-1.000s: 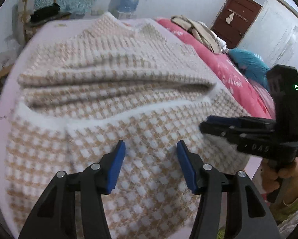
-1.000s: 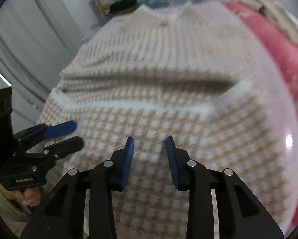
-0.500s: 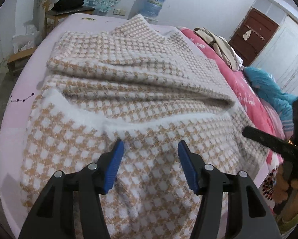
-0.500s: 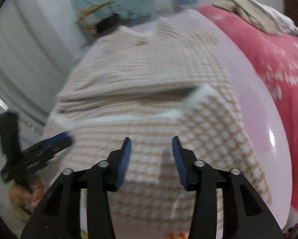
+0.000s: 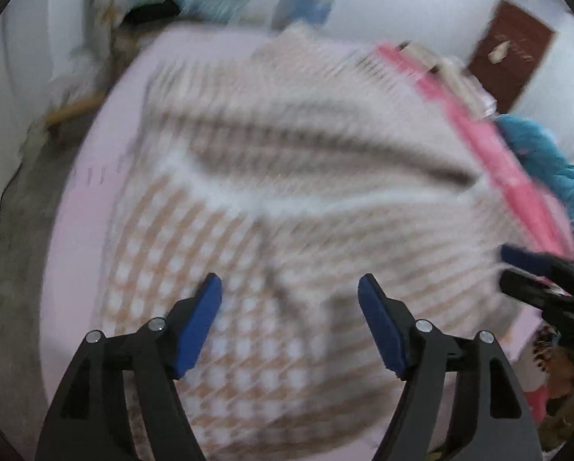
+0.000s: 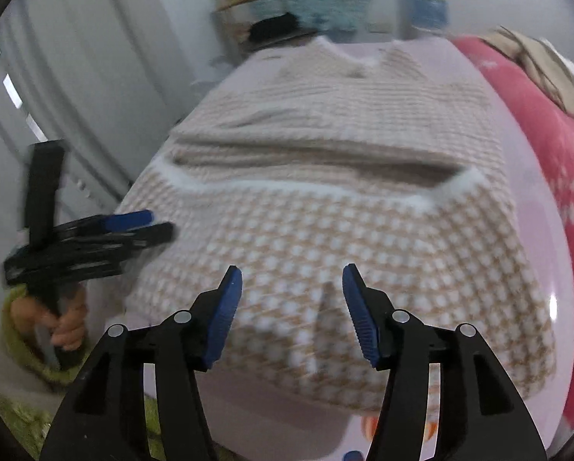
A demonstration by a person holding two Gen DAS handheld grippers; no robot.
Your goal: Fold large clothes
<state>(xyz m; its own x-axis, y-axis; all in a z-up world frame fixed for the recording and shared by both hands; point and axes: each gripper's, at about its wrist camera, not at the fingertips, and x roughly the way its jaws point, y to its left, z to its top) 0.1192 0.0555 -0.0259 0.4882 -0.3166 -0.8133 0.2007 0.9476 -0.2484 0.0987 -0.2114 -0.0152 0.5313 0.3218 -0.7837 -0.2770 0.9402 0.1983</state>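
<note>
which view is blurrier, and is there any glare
Left wrist: heavy motion smear across the sweater, while the left gripper stays sharp. Right wrist: milder blur, checks readable on the sweater; a small bright glare spot on the pink sheet at right.

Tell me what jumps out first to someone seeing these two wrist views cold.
The big tan-and-white checked knit sweater, folded across its middle, fills the pale pink bed. Both blue-padded grippers, left and right, hover open over its near half, jaws just widened, nothing between them. A bright pink patterned quilt lies along the right side.
</note>
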